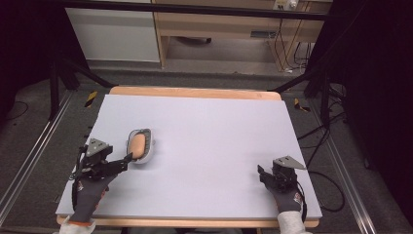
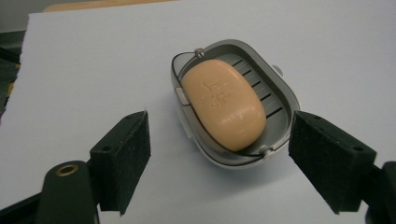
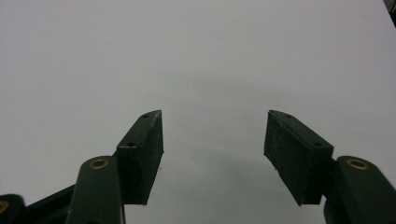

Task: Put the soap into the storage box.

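High view: we see the soap dish (image 1: 141, 145) with its peach soap bar (image 1: 139, 144) on the left of the bench (image 1: 209, 141). Our left tongs (image 1: 127, 158) stand wide just beside the dish, gripping nothing. Our right tongs (image 1: 261, 171) stand open and empty, well apart at the right.

High view overhead; gripper views close, sharing table (image 1: 204, 126).

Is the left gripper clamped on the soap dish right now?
No, the left gripper stands open, its pads clear of the soap dish, which sits on the table with the soap bar in it.
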The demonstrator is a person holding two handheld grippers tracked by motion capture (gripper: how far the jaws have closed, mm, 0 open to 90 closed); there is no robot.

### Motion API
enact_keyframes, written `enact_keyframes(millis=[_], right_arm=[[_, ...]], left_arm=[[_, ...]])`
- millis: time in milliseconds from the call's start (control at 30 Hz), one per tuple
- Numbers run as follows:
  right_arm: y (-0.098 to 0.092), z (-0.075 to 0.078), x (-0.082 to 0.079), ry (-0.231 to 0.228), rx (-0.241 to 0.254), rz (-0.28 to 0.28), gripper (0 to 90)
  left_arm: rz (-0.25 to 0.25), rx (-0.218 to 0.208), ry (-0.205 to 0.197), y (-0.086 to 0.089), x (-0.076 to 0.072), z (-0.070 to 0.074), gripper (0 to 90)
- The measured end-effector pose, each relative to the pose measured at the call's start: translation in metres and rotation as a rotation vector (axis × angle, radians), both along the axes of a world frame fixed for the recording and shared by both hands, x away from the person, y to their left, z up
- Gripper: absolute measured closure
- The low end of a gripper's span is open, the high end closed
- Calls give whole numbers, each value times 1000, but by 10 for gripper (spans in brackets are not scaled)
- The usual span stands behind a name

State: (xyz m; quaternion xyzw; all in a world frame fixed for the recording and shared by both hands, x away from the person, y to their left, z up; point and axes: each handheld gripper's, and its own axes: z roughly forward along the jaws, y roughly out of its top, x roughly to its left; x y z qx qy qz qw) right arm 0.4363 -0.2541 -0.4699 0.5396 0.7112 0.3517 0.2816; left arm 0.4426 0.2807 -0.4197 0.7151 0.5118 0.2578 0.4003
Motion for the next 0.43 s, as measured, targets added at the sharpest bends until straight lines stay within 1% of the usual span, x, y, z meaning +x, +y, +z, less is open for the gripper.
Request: enact_keyframes(millis=[67,167,233,267,300,333,367,400,433], right_arm=[[0,0,-1,3,-2,-3,363],[-1,-1,-2,5,-5,-6,356],[-2,-1,-3,6,-8,-9,350],[-3,-1,-4,7,-8,-12,342],[-4,-1,-4,9,-6,-17,338],[-5,-1,-4,9,-8,-15,335],[-5,-1,-4,9,-8,-15,335],[-6,-2,-4,10,-2,-18,334],[-6,-2,-4,10,-2,-18,334]], left_arm=[[-2,11,-9,4,-5,-2,197],[7,10,-4,7,-7,-6,181],[12,21,12,11,-8,-13,179],[13,35,16,12,-8,-16,180],[19,35,19,13,-8,-18,179],[25,45,29,16,-8,-23,180],[25,45,29,16,-8,-23,181],[35,49,32,18,-8,-27,183],[35,49,32,18,-8,-27,185]])
